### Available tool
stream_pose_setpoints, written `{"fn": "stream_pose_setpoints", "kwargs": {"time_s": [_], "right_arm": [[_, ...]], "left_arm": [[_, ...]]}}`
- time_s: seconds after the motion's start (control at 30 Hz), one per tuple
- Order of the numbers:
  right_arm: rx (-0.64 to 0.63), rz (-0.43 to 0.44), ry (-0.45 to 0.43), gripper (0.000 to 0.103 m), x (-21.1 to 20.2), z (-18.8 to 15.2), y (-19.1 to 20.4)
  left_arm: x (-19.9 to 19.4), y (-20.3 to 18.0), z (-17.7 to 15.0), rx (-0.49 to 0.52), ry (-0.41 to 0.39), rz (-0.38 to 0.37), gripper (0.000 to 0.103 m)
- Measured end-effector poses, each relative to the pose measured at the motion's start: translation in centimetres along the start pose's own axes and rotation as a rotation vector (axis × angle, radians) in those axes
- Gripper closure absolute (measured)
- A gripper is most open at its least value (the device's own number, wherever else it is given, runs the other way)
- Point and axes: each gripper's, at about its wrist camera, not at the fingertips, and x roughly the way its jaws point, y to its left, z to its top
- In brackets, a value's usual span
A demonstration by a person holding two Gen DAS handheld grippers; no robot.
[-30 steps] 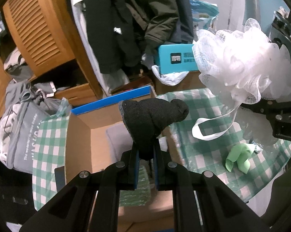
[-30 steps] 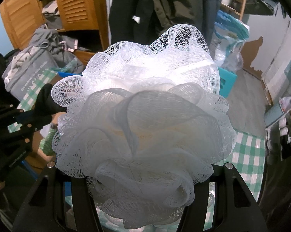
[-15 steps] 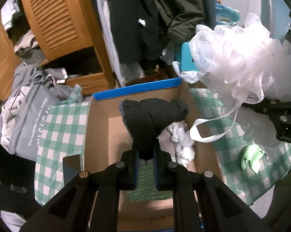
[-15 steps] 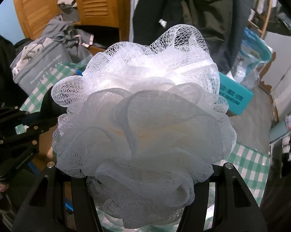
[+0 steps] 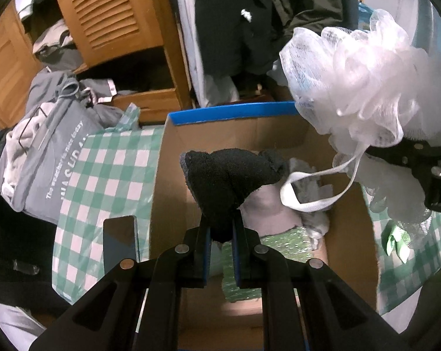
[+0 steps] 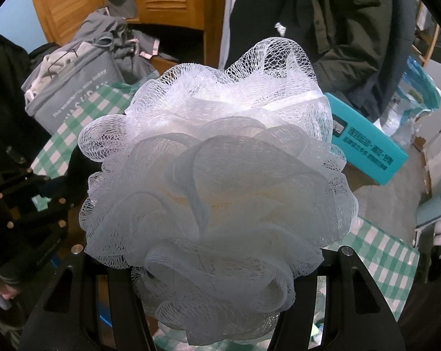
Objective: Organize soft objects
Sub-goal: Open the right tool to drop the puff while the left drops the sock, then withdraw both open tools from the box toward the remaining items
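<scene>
Your left gripper [image 5: 221, 235] points steeply down, its two blue-padded fingers [image 5: 206, 251] pressed together on the lower end of a black sock [image 5: 229, 181], which stands up from the pads as a rounded bundle above an open cardboard box [image 5: 349, 234] with a blue top edge along its far wall. Inside the box you can make out a green patterned cloth [image 5: 243, 266] at the near end and a crumpled pale grey cloth [image 5: 311, 193] beyond it. The box sits on a green and white checked tablecloth [image 5: 103, 175], and a small dark phone-like slab [image 5: 121, 239] lies on the cloth just beside the box's left wall. Your right gripper [image 6: 214, 266] is clamped on a large white mesh bath pouf [image 6: 217, 181], which fills most of the right wrist view and hides the fingertips; from the left wrist view the pouf [image 5: 358, 87] hangs over the box's right side, with its white ribbon loop [image 5: 311, 187] dangling down over the box opening, near the sock but not touching it. A light green curled item [image 5: 396, 242] lies on the tablecloth to the right of the box. Behind the table stand a grey tote bag [image 5: 50, 158] stuffed with clothes, a louvred wooden cabinet [image 5: 109, 14] and dark hanging coats [image 5: 249, 20]; a teal box [image 6: 366, 143] shows in the right wrist view
</scene>
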Motion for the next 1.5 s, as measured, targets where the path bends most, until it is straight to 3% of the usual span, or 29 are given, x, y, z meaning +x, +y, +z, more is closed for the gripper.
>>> {"fn": "stream_pose_setpoints", "kwargs": {"time_s": [0.27,0.37,0.6,0.7,0.97,1.03,1.4,1.5], "right_arm": [[0.016,0.051,0.036,0.042,2.6,1.2,1.5],[0.023,0.088,0.052,0.034,3.2,1.4,1.7],[0.007,0.047,0.025,0.024,2.9,1.5,2.3],[0.026,0.079,-0.008,0.021,2.3,1.6,2.1],[0.04,0.087,-0.023,0.021,1.1,1.7,1.7],[0.041,0.073,-0.021,0.021,1.0,1.4,1.5],[0.074,0.032,-0.006,0.021,0.1,-0.8,-1.1],[0.088,0.015,-0.006,0.021,-0.4,-1.5,-2.1]], "left_arm": [[1.5,0.6,-0.2,-0.015,0.043,0.023,0.088],[1.6,0.9,-0.2,-0.026,0.048,0.036,0.08],[0.4,0.8,-0.1,0.0,0.012,0.071,0.057],[-0.2,0.8,-0.1,0.002,-0.001,0.07,0.057],[-1.0,0.9,0.1,0.005,-0.016,0.06,0.054],[-1.2,0.8,0.1,0.006,-0.021,0.059,0.049],[-2.4,-1.5,0.5,0.046,-0.051,0.035,0.039],[-2.6,-2.3,0.6,0.061,-0.061,0.033,0.031]]}}
